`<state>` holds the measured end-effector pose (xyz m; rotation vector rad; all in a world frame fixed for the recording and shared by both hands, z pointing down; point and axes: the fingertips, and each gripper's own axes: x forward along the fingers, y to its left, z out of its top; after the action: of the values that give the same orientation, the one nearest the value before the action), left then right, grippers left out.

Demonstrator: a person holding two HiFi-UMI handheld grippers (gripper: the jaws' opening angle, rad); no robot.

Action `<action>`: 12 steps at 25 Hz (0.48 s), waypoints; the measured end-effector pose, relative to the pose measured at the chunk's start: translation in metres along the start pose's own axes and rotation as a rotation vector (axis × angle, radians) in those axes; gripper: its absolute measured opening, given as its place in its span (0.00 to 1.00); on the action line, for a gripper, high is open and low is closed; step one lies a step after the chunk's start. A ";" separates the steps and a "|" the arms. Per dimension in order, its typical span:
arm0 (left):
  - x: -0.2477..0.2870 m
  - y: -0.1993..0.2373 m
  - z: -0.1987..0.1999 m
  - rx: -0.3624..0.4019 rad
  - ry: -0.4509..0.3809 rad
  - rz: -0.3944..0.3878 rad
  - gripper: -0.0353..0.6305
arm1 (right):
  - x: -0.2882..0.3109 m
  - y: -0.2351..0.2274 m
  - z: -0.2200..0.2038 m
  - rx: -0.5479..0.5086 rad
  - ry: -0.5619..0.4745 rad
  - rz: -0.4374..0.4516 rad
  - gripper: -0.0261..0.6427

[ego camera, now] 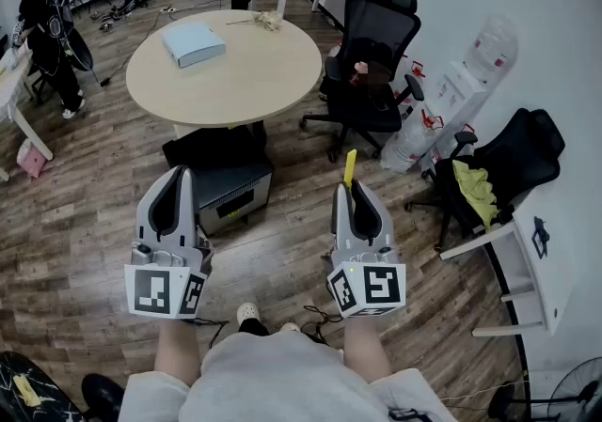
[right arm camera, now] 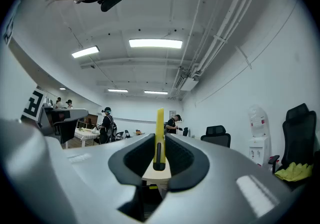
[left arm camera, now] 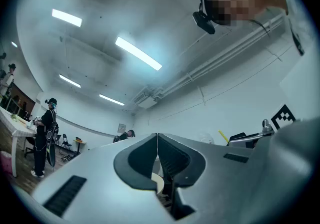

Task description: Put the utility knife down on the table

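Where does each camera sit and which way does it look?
Head view: on the person's head, looking down; shows forearms, left gripper, right gripper holding the knife.
Left gripper view: on the left gripper, aimed at room and ceiling; jaws shut, empty.
Right gripper view: on the right gripper, aimed likewise; jaws clamp the knife.
All three show the yellow knife.

smooth pale wood table [ego camera: 245, 82], wood-grain plank floor [ego camera: 85, 213].

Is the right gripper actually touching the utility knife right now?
Touching. In the right gripper view, the right gripper has its fingers shut against both sides of the yellow utility knife, which stands upright between them with no gap.
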<state>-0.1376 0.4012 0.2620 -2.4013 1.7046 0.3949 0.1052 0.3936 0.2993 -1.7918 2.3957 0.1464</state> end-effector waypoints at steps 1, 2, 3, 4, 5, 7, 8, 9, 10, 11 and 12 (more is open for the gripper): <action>0.000 0.002 0.000 -0.003 -0.002 0.002 0.07 | 0.001 0.002 0.000 -0.004 0.000 0.002 0.15; 0.000 0.003 0.000 -0.006 -0.003 0.004 0.07 | 0.001 0.003 0.000 -0.009 0.000 0.004 0.15; -0.001 0.005 0.000 -0.009 -0.004 0.005 0.07 | 0.002 0.005 0.000 -0.012 0.000 0.005 0.15; -0.001 0.006 -0.001 -0.011 -0.004 0.004 0.07 | 0.003 0.006 -0.001 -0.012 0.000 0.003 0.15; 0.000 0.007 -0.001 -0.011 -0.002 0.001 0.07 | 0.004 0.006 -0.001 -0.010 -0.001 0.000 0.15; 0.003 0.008 -0.001 -0.010 -0.001 -0.005 0.07 | 0.006 0.006 -0.001 -0.005 -0.003 -0.007 0.15; 0.005 0.009 -0.001 -0.009 -0.001 -0.007 0.07 | 0.008 0.006 -0.001 -0.003 -0.005 -0.011 0.15; 0.006 0.010 0.000 -0.009 -0.002 -0.008 0.07 | 0.009 0.006 -0.001 -0.003 -0.005 -0.013 0.15; 0.007 0.012 0.000 -0.009 -0.003 -0.010 0.07 | 0.011 0.007 -0.001 -0.004 -0.005 -0.015 0.15; 0.007 0.013 0.000 -0.009 -0.005 -0.013 0.07 | 0.012 0.008 -0.002 -0.003 -0.005 -0.018 0.15; 0.007 0.015 0.000 -0.007 -0.007 -0.016 0.07 | 0.012 0.009 -0.002 0.002 -0.007 -0.024 0.15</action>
<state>-0.1495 0.3903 0.2600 -2.4137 1.6829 0.4078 0.0926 0.3841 0.2994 -1.8151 2.3684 0.1479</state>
